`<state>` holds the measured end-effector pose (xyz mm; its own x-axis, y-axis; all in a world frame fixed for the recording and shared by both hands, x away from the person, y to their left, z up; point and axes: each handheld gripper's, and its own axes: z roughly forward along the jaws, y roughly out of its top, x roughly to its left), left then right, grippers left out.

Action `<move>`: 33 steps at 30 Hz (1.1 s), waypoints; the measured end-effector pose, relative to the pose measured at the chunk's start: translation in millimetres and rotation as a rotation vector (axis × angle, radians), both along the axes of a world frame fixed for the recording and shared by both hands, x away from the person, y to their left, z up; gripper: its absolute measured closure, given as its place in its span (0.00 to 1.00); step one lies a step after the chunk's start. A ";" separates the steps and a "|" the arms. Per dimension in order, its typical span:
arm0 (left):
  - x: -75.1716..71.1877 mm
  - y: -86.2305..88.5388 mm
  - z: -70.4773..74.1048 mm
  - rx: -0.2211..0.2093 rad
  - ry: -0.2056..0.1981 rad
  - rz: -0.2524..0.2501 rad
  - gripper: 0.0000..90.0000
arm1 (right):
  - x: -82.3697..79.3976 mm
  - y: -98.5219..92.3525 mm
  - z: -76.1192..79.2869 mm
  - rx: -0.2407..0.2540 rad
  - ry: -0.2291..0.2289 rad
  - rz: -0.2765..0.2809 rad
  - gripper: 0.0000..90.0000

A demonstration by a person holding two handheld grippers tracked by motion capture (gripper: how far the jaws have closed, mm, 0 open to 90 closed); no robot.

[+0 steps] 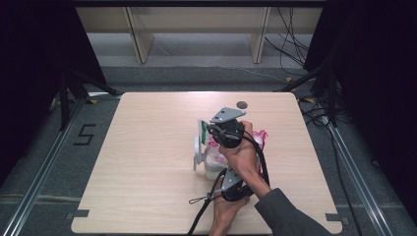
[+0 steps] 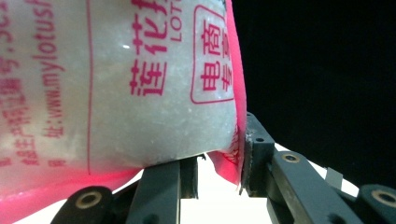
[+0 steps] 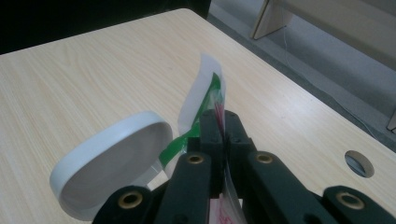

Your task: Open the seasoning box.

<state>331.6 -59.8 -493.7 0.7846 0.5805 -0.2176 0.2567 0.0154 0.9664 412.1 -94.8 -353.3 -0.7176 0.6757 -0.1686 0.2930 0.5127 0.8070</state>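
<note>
A clear bag of white grains (image 2: pixel 140 93) with pink print and a pink edge is held up between both grippers over the table's middle. My left gripper (image 2: pixel 217 156) clamps its lower pink edge; from above, this gripper (image 1: pixel 220 174) is the nearer one. Farther back, my right gripper (image 1: pixel 209 130) is shut on the bag's top strip (image 3: pixel 205 88), white with a green band, which stands up above the closed jaws (image 3: pixel 223 123). Pink folds of the bag (image 1: pixel 260 137) show beside the person's hand. A white lid (image 3: pixel 107 163) stands open just left of the bag.
The white lid (image 1: pixel 198 152) belongs to a white container (image 1: pixel 212 167) under the bag. A round hole (image 1: pixel 241 104) is cut in the light wooden table (image 1: pixel 147 147) near its far edge. Cables trail from both grippers toward the front edge.
</note>
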 end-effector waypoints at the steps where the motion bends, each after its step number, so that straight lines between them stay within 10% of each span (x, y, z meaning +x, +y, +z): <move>1: -0.1 0.1 0.1 0.001 0.001 -0.001 0.80 | -0.6 -0.3 0.8 0.015 0.010 -0.012 1.00; 33: -1.4 -4.0 0.2 -0.049 0.046 -0.050 0.80 | 1.6 0.8 -1.0 0.003 0.007 -0.004 1.00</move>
